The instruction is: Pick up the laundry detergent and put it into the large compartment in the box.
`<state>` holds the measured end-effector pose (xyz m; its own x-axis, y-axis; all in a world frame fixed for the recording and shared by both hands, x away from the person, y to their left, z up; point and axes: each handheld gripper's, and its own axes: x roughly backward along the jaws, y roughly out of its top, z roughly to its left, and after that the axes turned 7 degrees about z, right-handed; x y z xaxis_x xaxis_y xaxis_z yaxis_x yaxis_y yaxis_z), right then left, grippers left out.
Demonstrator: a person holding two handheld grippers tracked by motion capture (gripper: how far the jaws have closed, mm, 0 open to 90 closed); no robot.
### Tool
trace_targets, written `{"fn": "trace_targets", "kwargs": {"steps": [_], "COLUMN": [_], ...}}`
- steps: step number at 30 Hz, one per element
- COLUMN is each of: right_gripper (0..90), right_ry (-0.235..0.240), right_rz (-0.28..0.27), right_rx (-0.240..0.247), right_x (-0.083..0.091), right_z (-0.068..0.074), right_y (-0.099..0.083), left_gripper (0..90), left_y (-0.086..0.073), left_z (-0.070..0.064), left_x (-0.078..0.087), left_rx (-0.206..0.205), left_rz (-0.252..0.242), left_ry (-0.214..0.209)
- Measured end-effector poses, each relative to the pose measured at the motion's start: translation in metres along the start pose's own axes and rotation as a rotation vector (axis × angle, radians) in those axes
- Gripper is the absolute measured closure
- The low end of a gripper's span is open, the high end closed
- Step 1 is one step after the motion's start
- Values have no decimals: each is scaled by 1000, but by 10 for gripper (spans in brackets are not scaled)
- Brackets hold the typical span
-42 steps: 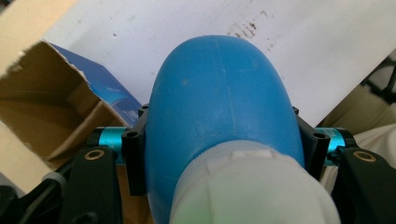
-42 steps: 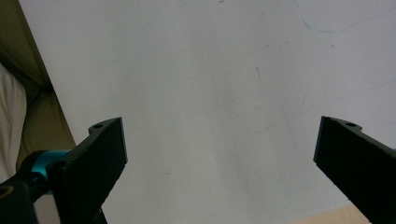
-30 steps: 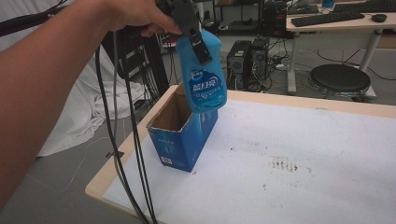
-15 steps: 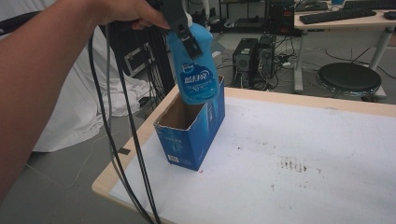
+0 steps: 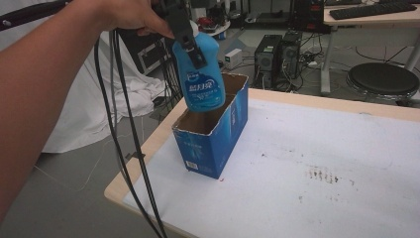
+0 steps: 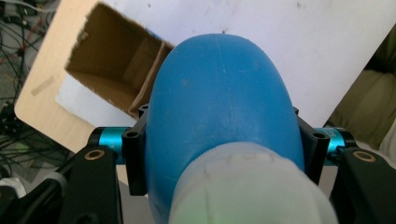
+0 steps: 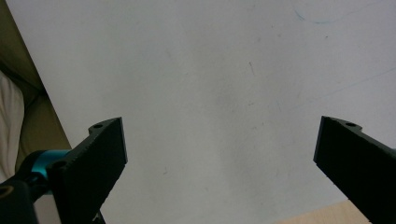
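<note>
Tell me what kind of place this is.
Probably an office or lab workroom: computer towers stand on the floor amid cables, a keyboard lies on a desk behind, and a round black stool stands beside the table.

Blue bottle; blue box

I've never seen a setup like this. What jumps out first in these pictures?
The bright blue plastic bottle grabs the eye: it hangs in the air, clamped by the left gripper, just above the open top of a blue cardboard box standing near the left corner of the white-topped table. In the right gripper view, the right gripper hangs wide open over bare white tabletop, holding nothing.
</note>
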<state>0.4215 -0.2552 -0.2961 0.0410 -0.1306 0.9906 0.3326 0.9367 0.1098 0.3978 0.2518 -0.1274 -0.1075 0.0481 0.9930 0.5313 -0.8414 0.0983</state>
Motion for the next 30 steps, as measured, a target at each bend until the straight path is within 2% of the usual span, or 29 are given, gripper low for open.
{"fn": "trace_targets", "kwargs": {"steps": [7,10,11,16,19,20,21,22,25,30], "right_gripper": [17,17,17,17,17,17,17,17,17,17], "right_ry": [-3,0,0,2,-1,0,2,2,1,3], "right_rz": [3,1,1,6,9,10,11,11,11,15], "right_rx": [3,-3,-3,-9,-9,-10,-15,-15,-12,-6], "right_x": [0,-1,-1,-3,-3,-3,-3,-3,-5,-7], "right_z": [0,0,0,-1,-1,-1,-1,-1,-2,-2], "right_y": [0,0,0,0,0,0,0,0,0,1], "left_gripper": [377,378,378,377,378,377,378,377,377,377], "left_y": [-4,-5,-5,-6,-6,-6,-5,-5,-5,-5], "left_z": [6,8,8,9,10,10,10,10,9,8], "left_x": [-21,-38,-38,-71,-86,-86,-97,-97,-113,-130], "left_rx": [2,1,1,7,5,5,-3,-3,-12,-10], "left_rz": [8,11,11,34,42,42,50,50,62,71], "left_ry": [-9,-16,-16,-26,-27,-27,-32,-32,-41,-42]}}
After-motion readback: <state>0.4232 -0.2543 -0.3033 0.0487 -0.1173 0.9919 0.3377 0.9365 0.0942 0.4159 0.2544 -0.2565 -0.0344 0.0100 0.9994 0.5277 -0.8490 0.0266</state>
